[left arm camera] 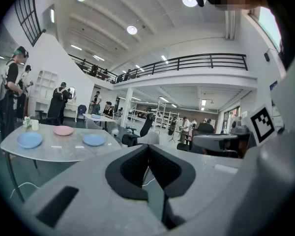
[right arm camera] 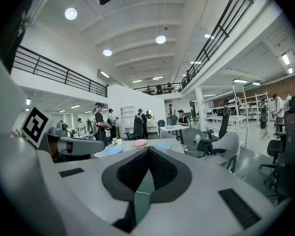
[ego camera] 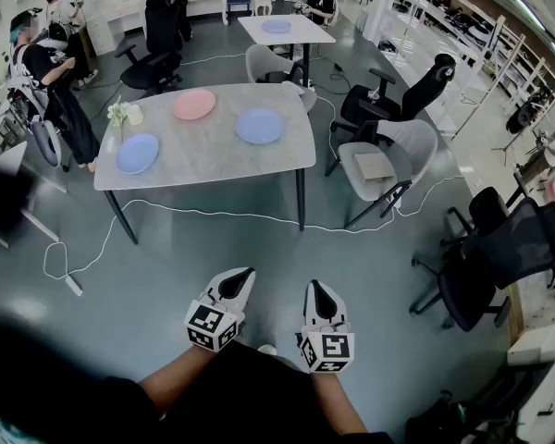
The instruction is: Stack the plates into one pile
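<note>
Both grippers are held low, side by side but apart, well short of the bench (ego camera: 203,166) and pointed roughly level at it. On the left gripper (ego camera: 244,276) the jaws are seen pressed together, with nothing between them. The same is seen on the right gripper (ego camera: 315,288): jaws closed tip to tip, empty.

Three plates are laid flat on the bench, none stacked, all well apart:
- The pink plate (ego camera: 194,104) is set at the far side, left of centre.
- The right blue plate (ego camera: 260,126) is set right of centre, nearer than the pink plate.
- The left blue plate (ego camera: 137,154) is set by the near left corner.

Flowers (ego camera: 118,112) and a cup (ego camera: 135,115) are seen by the left edge, between the pink plate and the left blue plate, touching neither.

A white cable (ego camera: 213,214) is run across the floor under and in front of the bench. A grey chair (ego camera: 388,160) is parked at the bench's right end, with a black chair (ego camera: 402,95) behind it. A far plate (ego camera: 277,26), also blue, is seen on a second table (ego camera: 305,33) further back.
</note>
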Tool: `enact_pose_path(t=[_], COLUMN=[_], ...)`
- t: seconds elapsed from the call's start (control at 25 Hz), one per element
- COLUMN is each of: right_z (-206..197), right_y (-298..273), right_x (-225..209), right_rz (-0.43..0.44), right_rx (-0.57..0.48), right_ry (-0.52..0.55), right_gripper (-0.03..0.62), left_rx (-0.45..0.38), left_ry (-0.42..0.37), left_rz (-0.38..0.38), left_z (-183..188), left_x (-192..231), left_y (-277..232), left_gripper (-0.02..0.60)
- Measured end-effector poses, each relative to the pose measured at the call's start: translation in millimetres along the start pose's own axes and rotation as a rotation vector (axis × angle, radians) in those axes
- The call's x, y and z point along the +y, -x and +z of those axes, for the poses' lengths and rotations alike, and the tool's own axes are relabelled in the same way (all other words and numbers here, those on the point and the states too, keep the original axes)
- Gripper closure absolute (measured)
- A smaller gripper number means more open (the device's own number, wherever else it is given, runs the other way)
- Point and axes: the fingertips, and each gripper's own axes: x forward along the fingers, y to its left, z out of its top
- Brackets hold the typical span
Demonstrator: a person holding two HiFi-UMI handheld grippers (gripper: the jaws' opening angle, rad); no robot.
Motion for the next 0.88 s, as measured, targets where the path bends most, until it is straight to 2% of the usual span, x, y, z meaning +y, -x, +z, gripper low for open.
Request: enact_pose_path(t=[0.2, 0.44, 0.72, 0.88], right_z=[5.4, -12.1, -5.4, 8.0], right_y=[6.8, -18.3, -102.2, -169.2], right_x=[-4.2, -25.5, -60.0, -82.5], right_rz=[0.009, 0.006, -0.008, -0.019], right_rx=[-0.026, -0.014, 0.024, 0.064], right_ry=[0.002, -0.082, -0.057, -0.039], right_gripper=[0.583, 0.582, 0.582, 0.582], left_rx=[-0.016, 0.022, -0.012, 0.008], left_ry=[-0.004, 0.002, 0.027, 0.052], left_rz=[0.029, -0.005, -0.080, -0.126], left_z=[-1.1, -7.6, 8.8, 22.4], left_x=[-7.1, 9.6, 57.9, 95.7], left_y=[3.2, -23.7, -106.5, -166.9], left_gripper=[0.566, 0.565, 0.565, 0.565])
